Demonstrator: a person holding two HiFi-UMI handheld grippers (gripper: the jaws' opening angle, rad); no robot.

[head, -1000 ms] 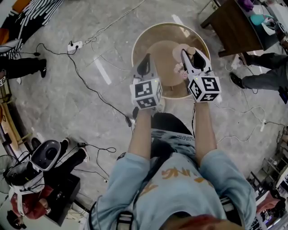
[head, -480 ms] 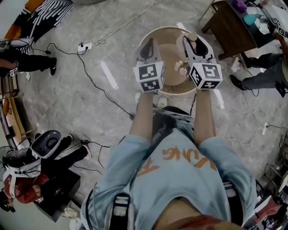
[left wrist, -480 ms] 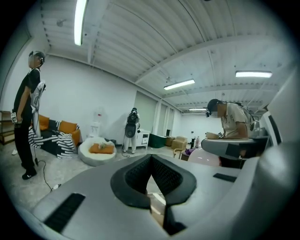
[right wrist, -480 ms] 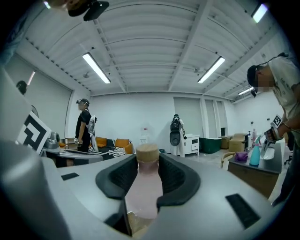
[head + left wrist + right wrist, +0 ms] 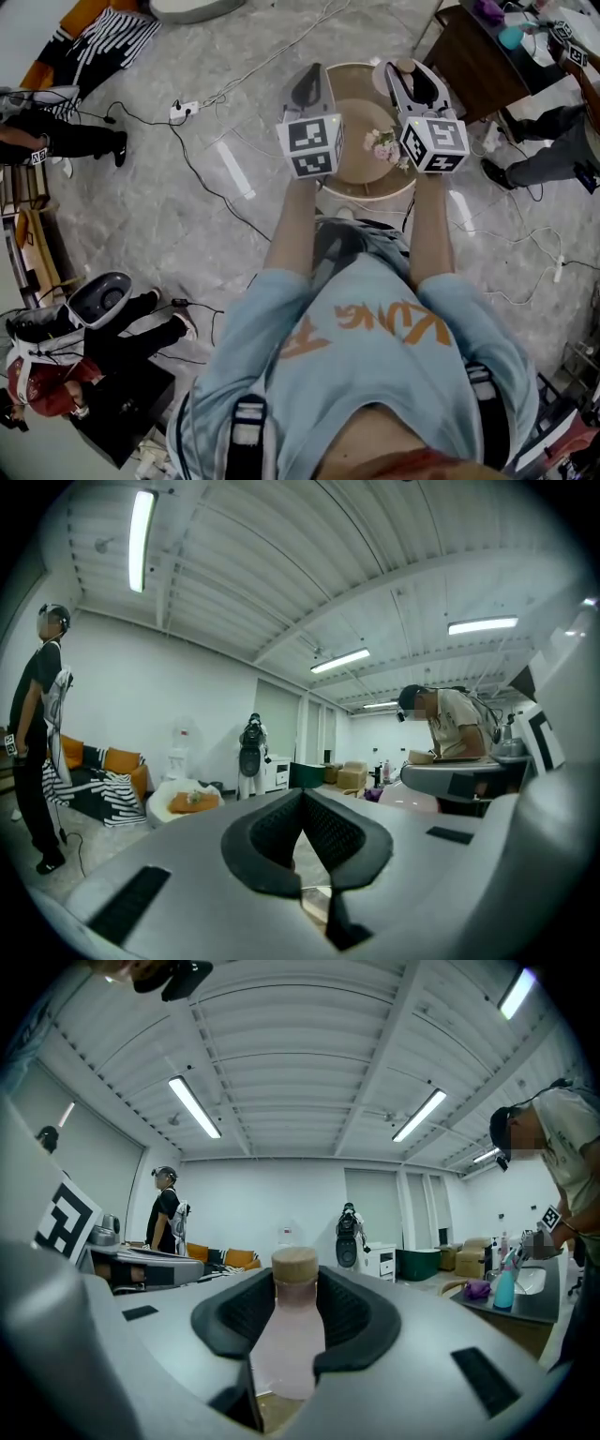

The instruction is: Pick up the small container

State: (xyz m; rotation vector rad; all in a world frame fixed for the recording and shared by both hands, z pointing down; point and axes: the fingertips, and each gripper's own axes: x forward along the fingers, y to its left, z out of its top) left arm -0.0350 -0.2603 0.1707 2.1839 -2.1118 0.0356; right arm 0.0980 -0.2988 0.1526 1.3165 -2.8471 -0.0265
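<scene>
while the right gripper [image 5: 295,1309] pinches the small container [image 5: 292,1349], a cork-lidded pink bottle, between part-open jaws at the centre of its view, over the round table [image 5: 370,195] in the upper middle, the left gripper [image 5: 302,803] sits closed and empty. any slackening or tilt could let the smooth bottle slide out.

The left gripper [image 5: 310,75] and right gripper [image 5: 407,71] have risen toward the frame's top, carrying the bottle [image 5: 286,1335] up. The table [image 5: 361,186] now looks smaller.
</scene>
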